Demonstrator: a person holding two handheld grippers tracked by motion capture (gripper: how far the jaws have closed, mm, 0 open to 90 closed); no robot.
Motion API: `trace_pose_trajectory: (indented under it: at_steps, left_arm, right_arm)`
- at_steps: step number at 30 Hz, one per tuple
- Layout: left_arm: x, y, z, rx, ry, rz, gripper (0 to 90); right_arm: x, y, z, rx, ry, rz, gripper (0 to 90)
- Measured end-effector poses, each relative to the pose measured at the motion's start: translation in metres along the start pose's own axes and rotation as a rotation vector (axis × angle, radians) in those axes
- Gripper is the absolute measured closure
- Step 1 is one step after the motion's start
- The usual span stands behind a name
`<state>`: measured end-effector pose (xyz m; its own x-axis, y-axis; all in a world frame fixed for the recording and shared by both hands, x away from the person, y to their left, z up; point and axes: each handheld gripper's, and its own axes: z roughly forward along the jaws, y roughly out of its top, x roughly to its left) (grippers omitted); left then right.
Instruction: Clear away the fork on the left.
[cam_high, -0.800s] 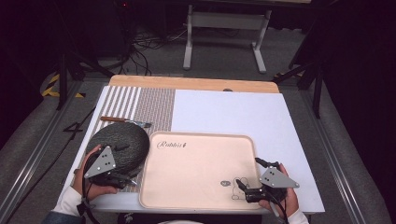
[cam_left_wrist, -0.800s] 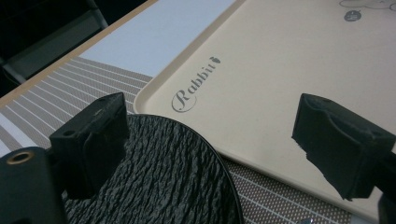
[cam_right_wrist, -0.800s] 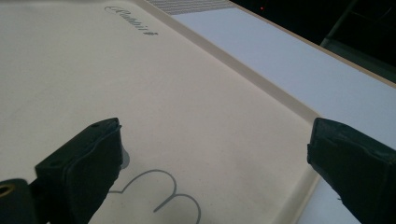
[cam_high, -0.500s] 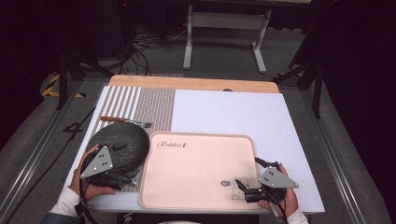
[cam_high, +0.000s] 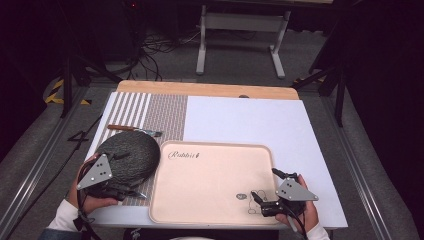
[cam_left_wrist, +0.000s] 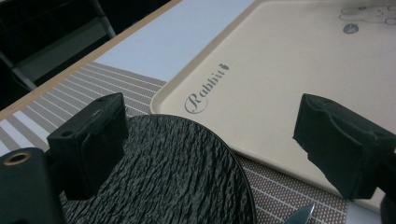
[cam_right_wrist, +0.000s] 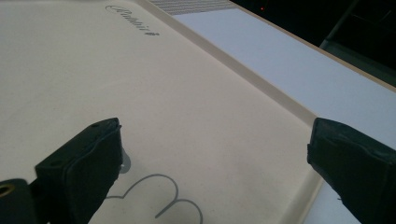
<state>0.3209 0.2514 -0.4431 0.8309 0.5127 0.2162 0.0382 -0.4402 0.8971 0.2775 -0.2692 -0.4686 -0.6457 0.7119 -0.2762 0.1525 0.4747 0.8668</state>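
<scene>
While the high view looks down on the table, the left gripper (cam_high: 120, 190) hovers at the near rim of the black plate (cam_high: 131, 156), which lies just ahead of it, and the right gripper (cam_high: 260, 206) sits over the near right corner of the beige tray (cam_high: 215, 170); along the left gripper view, its jaws stand wide and released, the plate (cam_left_wrist: 173, 177) lying below and between them, untouched; along the right gripper view, both jaws gape apart above the tray (cam_right_wrist: 163, 93), grasping nothing.

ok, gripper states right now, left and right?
Left gripper: open, holding nothing, jaws over the black plate.
Right gripper: open, holding nothing, jaws over the tray.
</scene>
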Motion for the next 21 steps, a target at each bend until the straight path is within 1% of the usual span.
trace_pose_trajectory:
  at_steps: [2, 4, 5, 7, 10, 11, 12, 15, 17, 18, 19, 20, 21]
  left_arm:
    - [0.0, 0.001, -0.002, 0.007, -0.006, 0.015, 15.1]
    - [0.001, 0.002, -0.004, 0.015, -0.008, 0.027, 15.4]
    - [0.001, 0.001, -0.004, 0.012, -0.011, 0.02, 15.3]
    - [0.003, 0.001, -0.003, 0.026, -0.007, 0.027, 14.6]
    - [0.007, 0.002, -0.004, 0.021, -0.005, 0.025, 14.0]
    - [0.012, 0.003, -0.006, 0.021, 0.013, 0.023, 13.4]
    - [0.012, 0.003, -0.006, 0.021, 0.013, 0.023, 13.1]
    - [0.02, 0.007, -0.008, -0.002, 0.02, -0.006, 12.1]
    - [0.026, 0.013, -0.011, -0.035, 0.014, -0.032, 11.4]
    - [0.026, 0.013, -0.011, -0.035, 0.014, -0.032, 9.7]
    - [0.029, 0.018, -0.012, -0.029, 0.013, -0.025, 9.7]
    - [0.035, 0.024, -0.012, -0.014, 0.025, -0.003, 9.3]
    - [0.04, 0.027, -0.013, -0.011, 0.029, 0.004, 9.4]
  right_arm:
    - [0.001, 0.001, -0.001, -0.005, -0.004, -0.006, 4.4]
    - [0.001, 0.001, -0.001, -0.006, -0.005, -0.005, 4.3]
    - [0.001, 0.002, -0.001, -0.005, -0.006, -0.004, 4.3]
    - [0.002, 0.002, 0.0, -0.004, -0.005, -0.007, 4.4]
    - [0.001, 0.001, 0.0, -0.002, -0.002, -0.006, 4.3]
    - [0.001, 0.001, 0.0, -0.001, -0.002, -0.005, 4.3]
    - [0.001, 0.001, 0.0, -0.001, -0.002, -0.005, 4.3]
    - [0.001, 0.001, 0.0, -0.002, -0.002, -0.004, 4.3]
    - [0.002, 0.002, 0.0, -0.002, -0.004, -0.007, 4.3]
    - [0.002, 0.002, 0.0, -0.002, -0.004, -0.007, 4.3]
    - [0.003, 0.003, -0.001, -0.003, -0.004, -0.007, 4.3]
    - [0.004, 0.004, -0.002, -0.008, 0.0, -0.015, 4.4]
    - [0.004, 0.004, -0.001, -0.007, 0.001, -0.013, 4.3]
